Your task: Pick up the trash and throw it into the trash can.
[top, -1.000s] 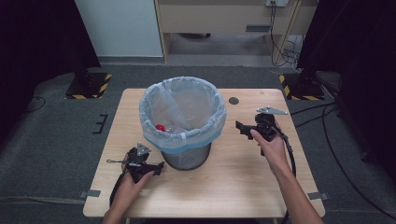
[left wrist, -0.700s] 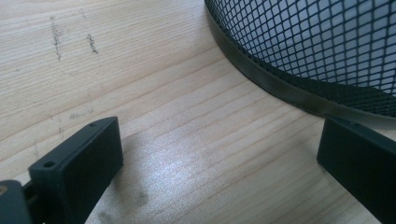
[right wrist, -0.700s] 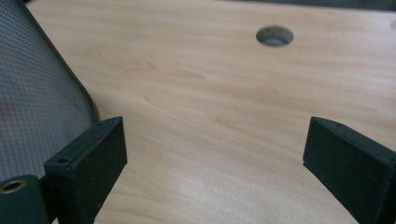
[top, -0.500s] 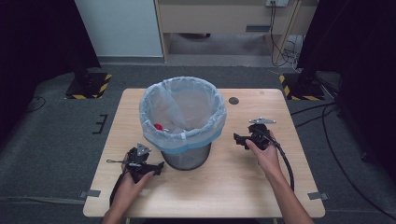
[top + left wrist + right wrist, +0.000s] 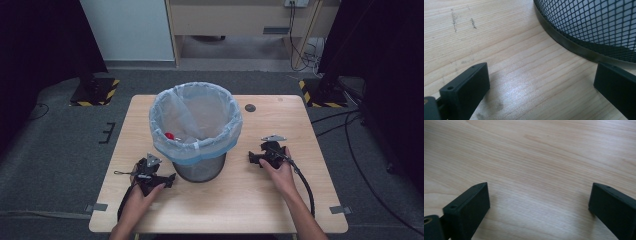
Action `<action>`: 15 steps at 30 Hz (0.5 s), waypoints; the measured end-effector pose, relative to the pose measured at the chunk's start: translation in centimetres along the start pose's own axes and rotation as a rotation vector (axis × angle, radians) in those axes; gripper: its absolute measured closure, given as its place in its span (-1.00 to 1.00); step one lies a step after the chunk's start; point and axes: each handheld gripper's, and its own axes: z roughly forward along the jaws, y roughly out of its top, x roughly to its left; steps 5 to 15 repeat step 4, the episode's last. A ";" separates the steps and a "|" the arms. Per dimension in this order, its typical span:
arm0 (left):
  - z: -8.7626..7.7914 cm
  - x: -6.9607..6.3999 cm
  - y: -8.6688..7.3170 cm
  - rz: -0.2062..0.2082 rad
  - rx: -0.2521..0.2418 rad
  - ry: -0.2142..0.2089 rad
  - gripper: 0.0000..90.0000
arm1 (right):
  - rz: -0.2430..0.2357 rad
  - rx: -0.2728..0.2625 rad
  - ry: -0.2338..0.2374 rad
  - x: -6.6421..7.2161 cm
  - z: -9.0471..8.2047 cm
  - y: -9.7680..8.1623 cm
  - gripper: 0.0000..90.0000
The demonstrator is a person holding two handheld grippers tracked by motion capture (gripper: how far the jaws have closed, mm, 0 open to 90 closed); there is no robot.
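A black mesh waste bin (image 5: pixel 200 167) lined with a pale blue plastic bag (image 5: pixel 196 125) stands in the middle of the wooden table (image 5: pixel 240 200). Something small and red (image 5: pixel 169 135) lies inside the bag. My left gripper (image 5: pixel 167 178) rests on the table just left of the bin's base, open, with bare wood between its jaws and the mesh wall (image 5: pixel 596 25) close ahead. My right gripper (image 5: pixel 254 159) lies on the table to the right of the bin, open over bare wood (image 5: pixel 536 182), nothing between its jaws.
A small dark round mark or hole (image 5: pixel 250 107) sits in the table's far right part. A black cable (image 5: pixel 305 187) trails from the right gripper toward the table's near edge. Dark stands with striped bases (image 5: pixel 95 90) flank the table on the floor.
The right gripper has come down and toward the near side, from beside the bin's rim to rest on the table. The left gripper has stayed put.
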 end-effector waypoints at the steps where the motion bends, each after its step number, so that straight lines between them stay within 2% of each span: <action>1: 0.0 0.0 0.0 0.000 0.000 0.000 -1.00 | 0.005 0.002 0.001 0.3 0.0 0.0 -0.95; 15: 0.0 0.0 0.0 0.000 0.000 0.000 -1.00 | 0.011 0.008 -0.005 0.5 0.0 -0.1 -0.99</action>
